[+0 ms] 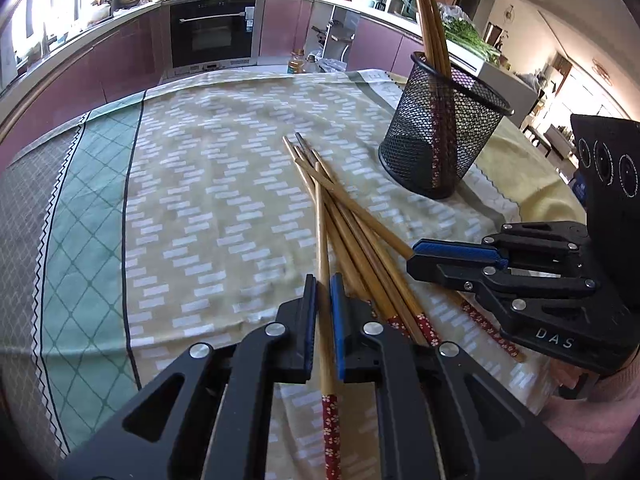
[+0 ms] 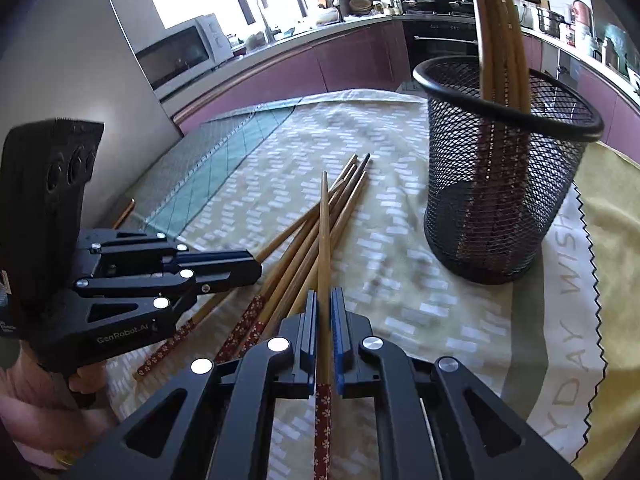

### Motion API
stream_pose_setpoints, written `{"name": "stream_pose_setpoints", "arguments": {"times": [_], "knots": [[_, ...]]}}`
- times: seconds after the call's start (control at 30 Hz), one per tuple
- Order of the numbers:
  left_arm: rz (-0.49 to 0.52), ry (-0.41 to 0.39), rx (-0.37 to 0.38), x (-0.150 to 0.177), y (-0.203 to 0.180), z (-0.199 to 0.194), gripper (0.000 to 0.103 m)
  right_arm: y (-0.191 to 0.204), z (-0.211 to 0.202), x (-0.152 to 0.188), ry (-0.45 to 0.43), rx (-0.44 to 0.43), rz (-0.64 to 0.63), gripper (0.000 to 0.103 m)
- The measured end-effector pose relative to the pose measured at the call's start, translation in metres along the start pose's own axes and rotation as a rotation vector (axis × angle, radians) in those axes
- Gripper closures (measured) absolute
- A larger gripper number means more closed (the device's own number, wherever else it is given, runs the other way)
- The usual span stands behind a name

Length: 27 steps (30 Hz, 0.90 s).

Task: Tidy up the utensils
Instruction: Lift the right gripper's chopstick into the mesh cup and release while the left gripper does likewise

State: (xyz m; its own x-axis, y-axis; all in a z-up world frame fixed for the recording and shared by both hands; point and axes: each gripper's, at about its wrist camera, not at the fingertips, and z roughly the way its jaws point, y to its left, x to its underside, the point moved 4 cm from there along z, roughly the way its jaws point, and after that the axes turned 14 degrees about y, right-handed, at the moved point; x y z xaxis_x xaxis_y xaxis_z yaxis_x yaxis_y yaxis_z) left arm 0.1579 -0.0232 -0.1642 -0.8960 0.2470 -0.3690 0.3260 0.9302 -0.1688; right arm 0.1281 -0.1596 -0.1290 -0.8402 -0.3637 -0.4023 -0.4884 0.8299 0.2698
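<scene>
Several bamboo chopsticks with red flowered ends lie in a loose pile on the tablecloth; the pile also shows in the right wrist view. My left gripper is shut on one chopstick. My right gripper is shut on another chopstick. The right gripper appears in the left wrist view, the left gripper in the right wrist view. A black mesh holder stands upright behind the pile with a few chopsticks in it; it also shows in the right wrist view.
The patterned tablecloth covers the table, with a yellow cloth under the holder's far side. Purple kitchen cabinets and an oven stand beyond the table edge.
</scene>
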Motion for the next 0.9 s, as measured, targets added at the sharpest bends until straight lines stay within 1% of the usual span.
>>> {"name": "stream_pose_setpoints", "arguments": {"times": [0.23, 0.33, 0.43, 0.57, 0.67, 0.9], "knots": [[0.02, 0.018, 0.007, -0.006, 0.001, 0.004, 0.092, -0.001, 0.004, -0.005, 0.009, 0.004, -0.014, 0.095], [0.016, 0.02, 0.0, -0.008, 0.001, 0.003, 0.095, -0.001, 0.0, -0.007, -0.005, 0.003, -0.018, 0.097], [0.011, 0.01, 0.006, -0.008, 0.0, -0.002, 0.095, -0.002, -0.011, -0.009, -0.035, -0.005, -0.019, 0.097], [0.023, -0.03, 0.042, -0.01, -0.005, -0.022, 0.095, -0.005, -0.033, -0.01, -0.088, -0.013, -0.022, 0.097], [0.042, -0.075, 0.071, -0.014, -0.011, -0.043, 0.095, -0.009, -0.057, -0.01, -0.144, -0.024, -0.017, 0.097], [0.099, -0.166, 0.147, -0.025, -0.027, -0.09, 0.095, -0.018, -0.102, -0.013, -0.255, -0.018, -0.004, 0.097]]}}
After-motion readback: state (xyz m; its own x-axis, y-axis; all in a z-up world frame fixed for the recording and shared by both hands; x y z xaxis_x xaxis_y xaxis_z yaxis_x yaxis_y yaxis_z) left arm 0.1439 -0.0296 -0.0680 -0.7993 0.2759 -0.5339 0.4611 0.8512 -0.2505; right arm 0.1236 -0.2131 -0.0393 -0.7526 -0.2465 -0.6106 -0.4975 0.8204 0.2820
